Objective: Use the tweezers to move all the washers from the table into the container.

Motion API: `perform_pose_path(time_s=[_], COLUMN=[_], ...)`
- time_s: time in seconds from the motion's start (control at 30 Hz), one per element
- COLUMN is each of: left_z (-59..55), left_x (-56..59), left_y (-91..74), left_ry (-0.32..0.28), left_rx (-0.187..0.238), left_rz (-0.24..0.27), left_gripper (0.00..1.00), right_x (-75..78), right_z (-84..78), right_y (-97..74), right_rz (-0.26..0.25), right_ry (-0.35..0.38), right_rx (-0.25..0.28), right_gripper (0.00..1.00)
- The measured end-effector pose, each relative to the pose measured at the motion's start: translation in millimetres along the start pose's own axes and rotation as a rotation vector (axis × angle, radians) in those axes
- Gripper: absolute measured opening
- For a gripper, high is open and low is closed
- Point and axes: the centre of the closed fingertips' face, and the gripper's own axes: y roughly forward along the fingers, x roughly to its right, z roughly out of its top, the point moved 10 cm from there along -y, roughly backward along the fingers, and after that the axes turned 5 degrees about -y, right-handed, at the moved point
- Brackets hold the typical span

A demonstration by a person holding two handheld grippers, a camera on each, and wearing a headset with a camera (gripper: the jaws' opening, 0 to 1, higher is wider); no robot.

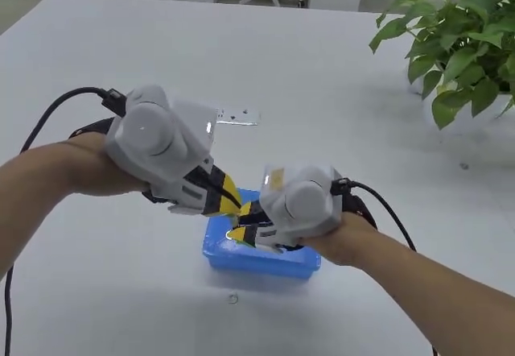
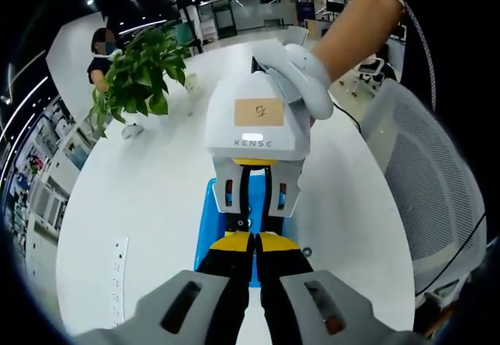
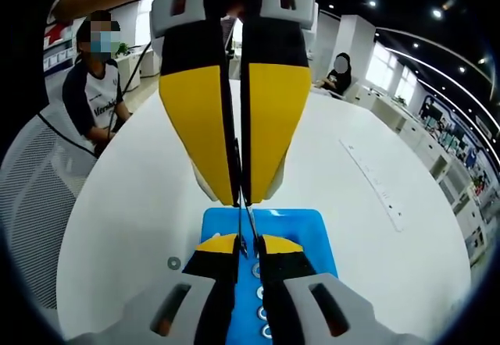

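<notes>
**Tweezers over blue container, both grippers engaged**

Bench, white. Container, blue, rectangular, near the front edge. It holds several washers in a row. One loose washer lies on the bench just in front of the container. Left gripper: jaws closed on the tweezers above the container. Right gripper: faces the left one tip to tip, jaws drawn in on the tweezers' prongs. Potted plant stands at the far right.
</notes>
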Motion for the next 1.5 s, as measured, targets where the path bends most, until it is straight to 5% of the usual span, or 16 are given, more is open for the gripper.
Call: perform_pose_path(time_s=[0.83,1.5], left_z=[19.8,5.0], left_x=[43.1,60.0], left_y=[-12.9,-1.8], left_ry=[0.017,-0.012], left_rx=[0.005,-0.001], left_rz=[0.005,-0.028], left_gripper=[0.05,0.05], right_x=[-39.3,-64.1], right_z=[13.8,5.5], right_y=[-24.8,-14.0], right_rz=[-0.015,0.031], right_ry=[-0.016,0.005], right_rx=[-0.001,-0.003], right_gripper=[0.11,0.11])
